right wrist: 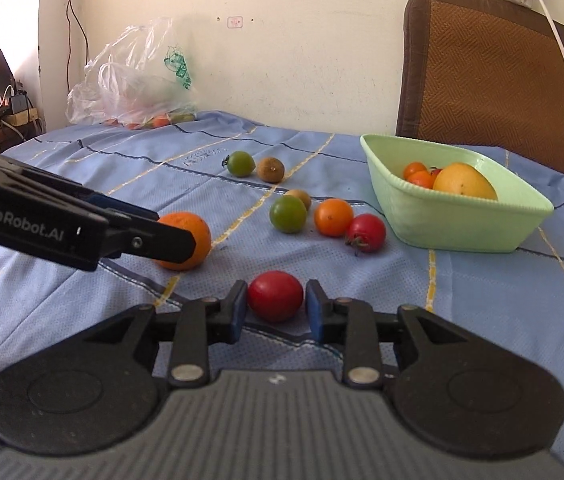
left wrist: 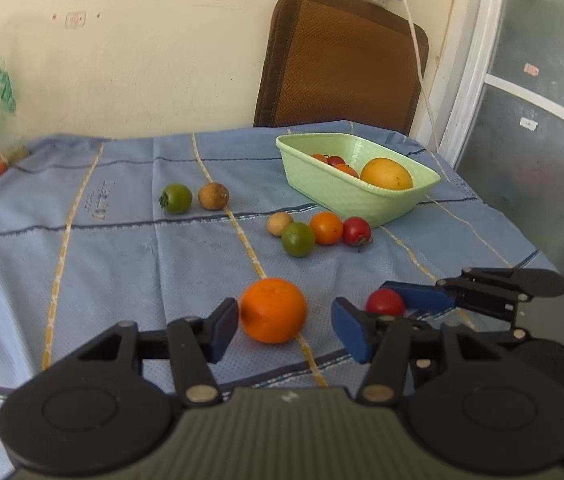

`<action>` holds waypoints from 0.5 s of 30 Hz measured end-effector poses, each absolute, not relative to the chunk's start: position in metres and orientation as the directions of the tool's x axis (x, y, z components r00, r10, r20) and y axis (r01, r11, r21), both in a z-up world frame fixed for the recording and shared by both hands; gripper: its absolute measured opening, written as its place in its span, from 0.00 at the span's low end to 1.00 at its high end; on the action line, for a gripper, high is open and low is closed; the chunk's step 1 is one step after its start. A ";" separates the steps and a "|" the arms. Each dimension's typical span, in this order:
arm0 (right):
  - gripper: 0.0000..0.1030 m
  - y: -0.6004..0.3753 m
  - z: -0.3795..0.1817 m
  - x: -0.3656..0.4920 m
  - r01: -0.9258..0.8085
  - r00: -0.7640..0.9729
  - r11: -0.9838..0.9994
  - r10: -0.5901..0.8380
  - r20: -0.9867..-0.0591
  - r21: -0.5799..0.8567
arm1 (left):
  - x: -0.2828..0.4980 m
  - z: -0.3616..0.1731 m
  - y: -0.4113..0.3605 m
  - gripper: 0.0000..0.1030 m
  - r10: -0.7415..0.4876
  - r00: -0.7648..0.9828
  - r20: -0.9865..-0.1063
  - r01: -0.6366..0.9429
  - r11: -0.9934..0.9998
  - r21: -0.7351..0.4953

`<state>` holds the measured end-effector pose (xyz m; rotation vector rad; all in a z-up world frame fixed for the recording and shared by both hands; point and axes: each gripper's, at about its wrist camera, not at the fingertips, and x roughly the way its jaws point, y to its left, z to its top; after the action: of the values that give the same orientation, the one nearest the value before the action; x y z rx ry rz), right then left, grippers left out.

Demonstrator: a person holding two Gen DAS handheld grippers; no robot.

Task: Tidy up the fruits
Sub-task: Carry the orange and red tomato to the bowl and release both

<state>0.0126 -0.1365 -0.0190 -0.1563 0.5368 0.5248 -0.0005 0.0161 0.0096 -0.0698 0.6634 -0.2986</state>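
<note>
I am in a home: a table under a blue cloth (right wrist: 362, 280), a woven-backed chair (right wrist: 490, 76), a plastic shopping bag (right wrist: 138, 76), marked walls.

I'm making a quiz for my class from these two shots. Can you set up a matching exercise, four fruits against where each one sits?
Column 1:
1. mango
2. orange
3. big red tomato
4. brown fruit

Column 2:
A. between the right claw's fingers
B. beside the far green tomato
C. in the green basket
D. between the open left claw's fingers, untouched

Pairs: 1-C, 2-D, 3-A, 4-B
</note>
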 end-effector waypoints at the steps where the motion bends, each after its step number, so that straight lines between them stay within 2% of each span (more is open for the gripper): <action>1: 0.42 -0.139 -0.019 0.013 -0.516 0.732 0.857 0.438 -0.522 -0.004 | 0.000 0.010 0.014 0.52 -0.287 0.749 -0.597 0.252 0.957 -0.144; 7: 0.43 -0.146 -0.019 0.012 -0.507 0.732 0.862 0.441 -0.519 0.016 | 0.011 0.001 0.011 0.52 -0.243 0.741 -0.625 0.220 0.969 -0.116; 10: 0.43 -0.148 -0.019 0.008 -0.516 0.731 0.856 0.447 -0.517 0.010 | 0.013 -0.003 0.012 0.46 -0.239 0.737 -0.632 0.215 0.970 -0.116; 11: 0.42 -0.148 -0.020 0.007 -0.521 0.728 0.854 0.450 -0.517 0.010 | 0.013 -0.003 0.012 0.40 -0.250 0.738 -0.627 0.222 0.967 -0.123; 12: 0.42 -0.149 -0.020 0.008 -0.528 0.723 0.849 0.456 -0.519 0.012 | 0.013 -0.003 0.012 0.40 -0.252 0.739 -0.625 0.225 0.966 -0.124; 14: 0.30 -0.149 -0.020 0.010 -0.533 0.716 0.846 0.463 -0.523 0.018 | 0.014 -0.003 0.010 0.40 -0.253 0.738 -0.626 0.231 0.966 -0.118; 15: 0.30 -0.149 -0.020 0.010 -0.532 0.718 0.846 0.465 -0.518 0.022 | 0.016 -0.001 0.008 0.40 -0.266 0.731 -0.628 0.244 0.962 -0.124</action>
<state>0.0100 -0.1491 -0.0201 -0.1324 0.5361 0.5534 0.0160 0.0083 -0.0009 -0.0334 0.6968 -0.2806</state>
